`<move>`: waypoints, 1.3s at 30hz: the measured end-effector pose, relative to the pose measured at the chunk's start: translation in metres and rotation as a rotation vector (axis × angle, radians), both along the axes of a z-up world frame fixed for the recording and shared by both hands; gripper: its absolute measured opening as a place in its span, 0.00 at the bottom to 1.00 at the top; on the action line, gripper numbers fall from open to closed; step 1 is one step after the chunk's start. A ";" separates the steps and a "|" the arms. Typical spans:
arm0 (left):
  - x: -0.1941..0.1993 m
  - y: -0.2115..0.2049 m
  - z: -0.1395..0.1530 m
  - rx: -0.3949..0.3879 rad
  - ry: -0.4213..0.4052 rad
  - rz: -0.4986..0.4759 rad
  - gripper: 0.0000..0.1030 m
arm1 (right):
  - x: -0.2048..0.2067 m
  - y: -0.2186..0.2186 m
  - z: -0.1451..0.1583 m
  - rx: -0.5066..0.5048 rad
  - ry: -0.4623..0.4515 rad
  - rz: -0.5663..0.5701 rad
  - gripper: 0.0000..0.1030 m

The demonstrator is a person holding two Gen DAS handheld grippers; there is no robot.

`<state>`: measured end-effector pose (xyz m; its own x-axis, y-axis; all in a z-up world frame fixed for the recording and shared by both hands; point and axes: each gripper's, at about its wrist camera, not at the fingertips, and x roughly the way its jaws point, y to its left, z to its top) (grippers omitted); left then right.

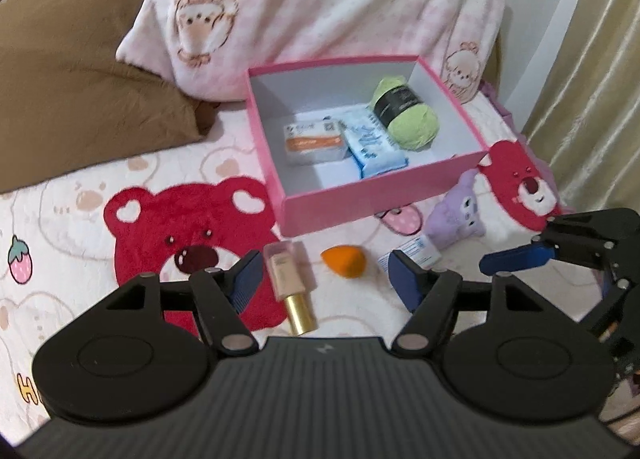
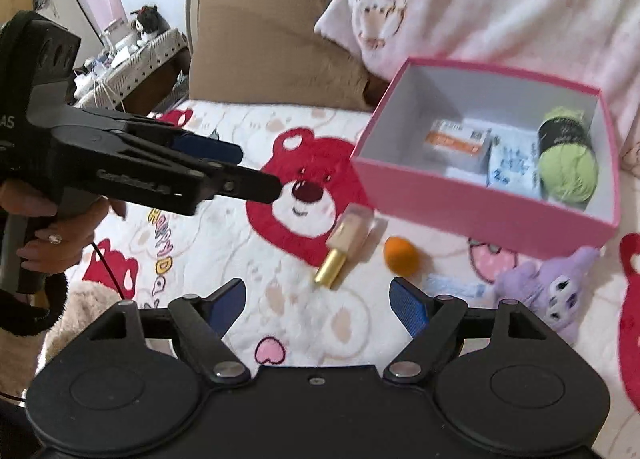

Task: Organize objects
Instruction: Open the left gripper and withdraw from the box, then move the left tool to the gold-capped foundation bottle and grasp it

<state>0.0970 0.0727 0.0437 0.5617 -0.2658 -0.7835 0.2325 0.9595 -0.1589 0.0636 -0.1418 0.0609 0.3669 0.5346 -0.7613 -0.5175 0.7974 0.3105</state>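
Inspection, both wrist views. My left tool (image 1: 324, 279) is wide, nothing btwn the jaws; it hangs over the bed above the foundation bottle (image 1: 291, 281) and the orange sponge (image 1: 346, 261). My right tool (image 2: 318, 305) is also wide and empty, aimed down at the same loose items.

Pink box (image 1: 340, 213) sits open on the bed w/ its near wall facing me, presumably so items drop in from above. Already inside: green yarn ball (image 1: 406, 115) in the far right corner, blue wipes pack (image 1: 374, 147) and an orange-labelled box (image 1: 316, 141) side by side on the floor. Left half is bare, so there's room.

Still outside, just in front of the box: bottle lying flat, gold cap toward me; sponge beside it; a small white tube (image 1: 416, 253) partly behind my right-hand pad; purple plush (image 1: 460, 211) near the box's right corner.

Judgement: sorting approx half done. Bottle lies lengthwise to my left tool, so it may need a wrist turn to grip across it. Sponge is soft, rounded; may squirm.
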 end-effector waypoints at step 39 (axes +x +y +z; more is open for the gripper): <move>0.043 0.034 -0.163 -0.180 0.090 0.147 0.50 | 0.049 0.107 -0.163 -0.169 -0.175 -0.059 0.58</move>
<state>0.1396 0.1067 -0.1194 0.5347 -0.3260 -0.7796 0.0693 0.9364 -0.3441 0.1126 -0.0347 -0.1020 0.5277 0.3789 -0.7603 -0.5026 0.8608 0.0802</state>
